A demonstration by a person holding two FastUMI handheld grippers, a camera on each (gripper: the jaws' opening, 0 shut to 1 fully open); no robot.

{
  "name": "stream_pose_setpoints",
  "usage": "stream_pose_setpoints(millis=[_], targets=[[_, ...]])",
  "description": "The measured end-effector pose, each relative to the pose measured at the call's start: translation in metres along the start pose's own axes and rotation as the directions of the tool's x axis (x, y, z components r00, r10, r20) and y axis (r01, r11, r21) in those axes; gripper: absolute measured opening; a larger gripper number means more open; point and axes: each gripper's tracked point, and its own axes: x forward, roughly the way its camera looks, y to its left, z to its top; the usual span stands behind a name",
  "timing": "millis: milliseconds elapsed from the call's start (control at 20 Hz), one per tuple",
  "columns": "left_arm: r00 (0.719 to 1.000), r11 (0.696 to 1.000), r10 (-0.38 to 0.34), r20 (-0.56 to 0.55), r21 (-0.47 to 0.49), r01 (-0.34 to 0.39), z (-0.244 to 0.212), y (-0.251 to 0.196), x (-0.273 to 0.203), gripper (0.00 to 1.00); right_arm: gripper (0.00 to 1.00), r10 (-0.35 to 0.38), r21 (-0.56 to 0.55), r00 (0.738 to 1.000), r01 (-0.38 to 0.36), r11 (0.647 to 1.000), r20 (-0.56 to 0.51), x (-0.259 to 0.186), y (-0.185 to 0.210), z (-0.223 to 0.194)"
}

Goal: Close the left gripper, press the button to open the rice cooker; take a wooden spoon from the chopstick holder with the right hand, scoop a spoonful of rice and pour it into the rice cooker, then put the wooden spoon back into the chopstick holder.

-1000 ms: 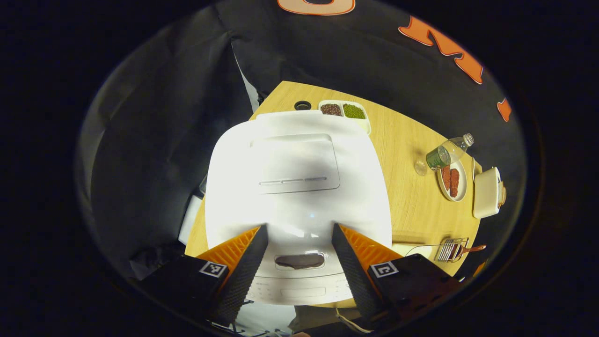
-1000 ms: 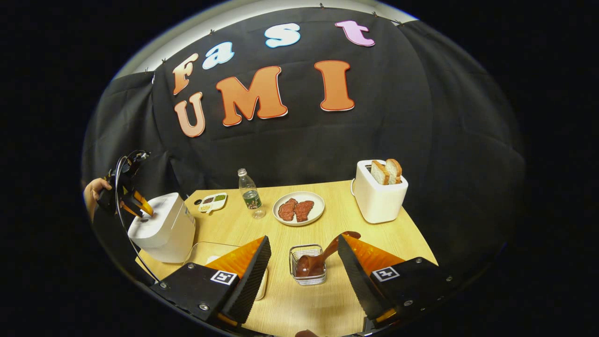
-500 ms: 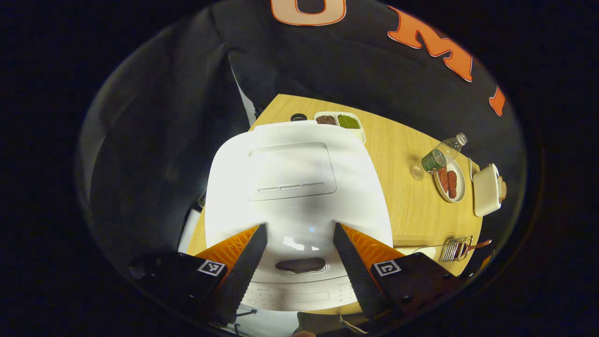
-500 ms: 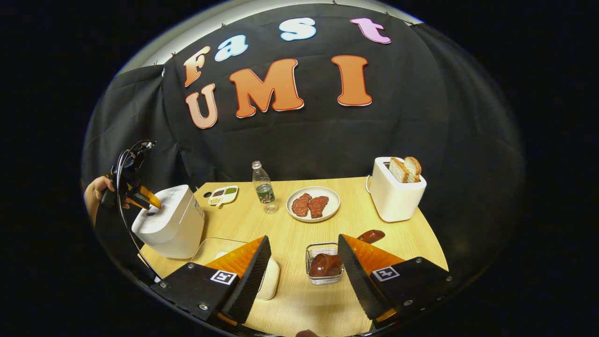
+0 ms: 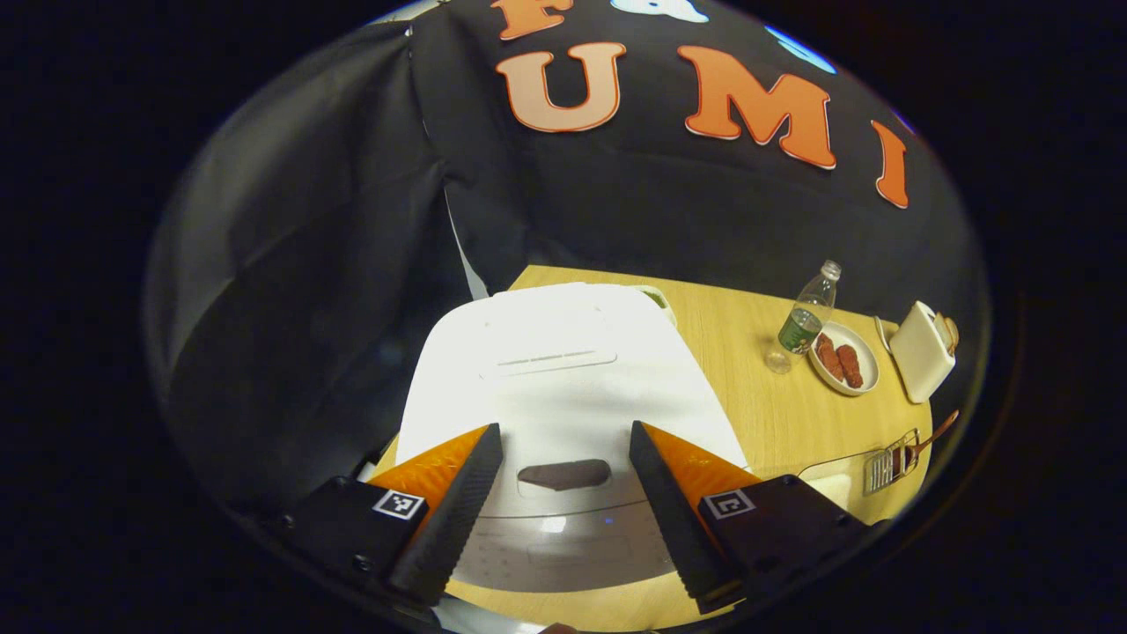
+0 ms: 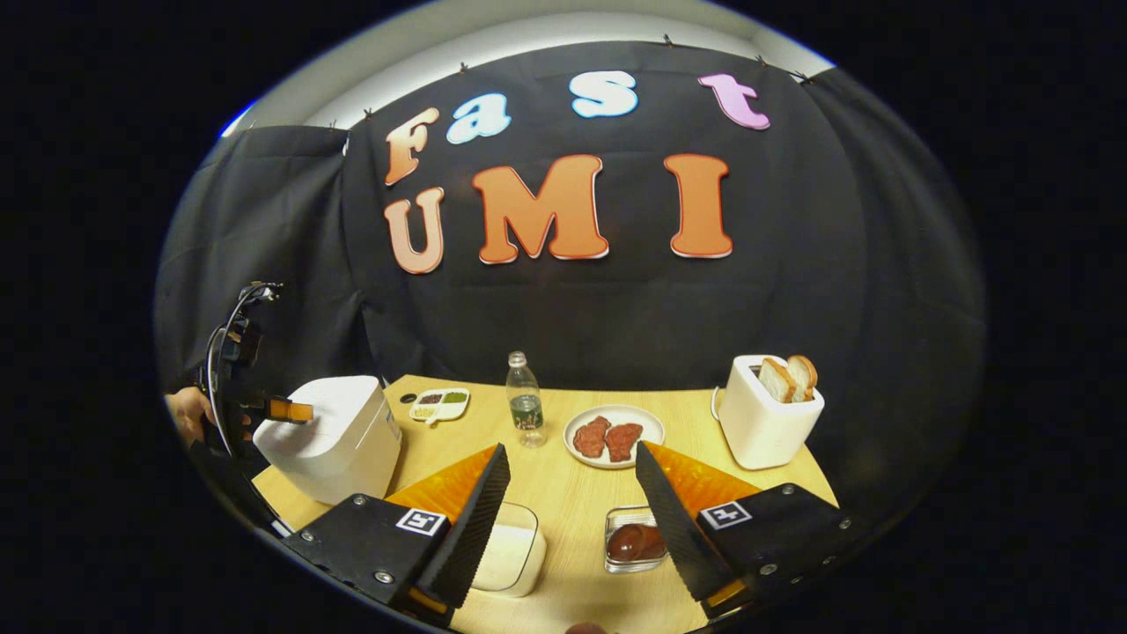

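I have the left tongs (image 5: 563,493) wide open and empty, hovering over the rice cooker (image 5: 563,379) front, the button (image 5: 564,474) framed between the fingers; lid is shut. Right tongs (image 6: 570,519) are open and empty above the desk (image 6: 563,493), near the chopstick holder (image 6: 636,539) with the wooden spoon (image 6: 636,542). Versus 1 s back, the left camera pitches up and both are lower.
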Motion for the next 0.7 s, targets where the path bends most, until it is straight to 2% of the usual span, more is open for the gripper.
stream_pose_setpoints(millis=[100,250,400,650,700], targets=[[0.993,0.999,-0.038,0.109,-0.035,0.042,0.010,-0.011,-0.023,0.99,0.89,0.029,-0.035,0.998,-0.027,0.999,0.056,0.004,0.015,0.007],[0.970,1.000,-0.024,0.243,0.014,0.021,0.016,-0.021,-0.051,0.99,0.90,0.065,-0.066,0.997,-0.062,0.996,0.039,0.010,0.038,-0.002],[0.946,0.995,-0.087,0.312,0.073,0.067,0.015,-0.047,-0.085,0.99,0.92,0.051,-0.070,0.995,-0.045,0.997,0.089,0.010,0.050,0.007],[0.880,0.996,-0.063,0.471,0.088,0.024,0.040,-0.057,-0.133,1.00,0.92,0.065,-0.084,0.978,-0.049,0.995,0.200,0.006,0.070,0.029],[0.869,0.994,-0.082,0.487,0.104,0.036,0.041,-0.065,-0.138,1.00,0.92,0.063,-0.081,0.974,-0.047,0.996,0.219,0.005,0.073,0.033]])
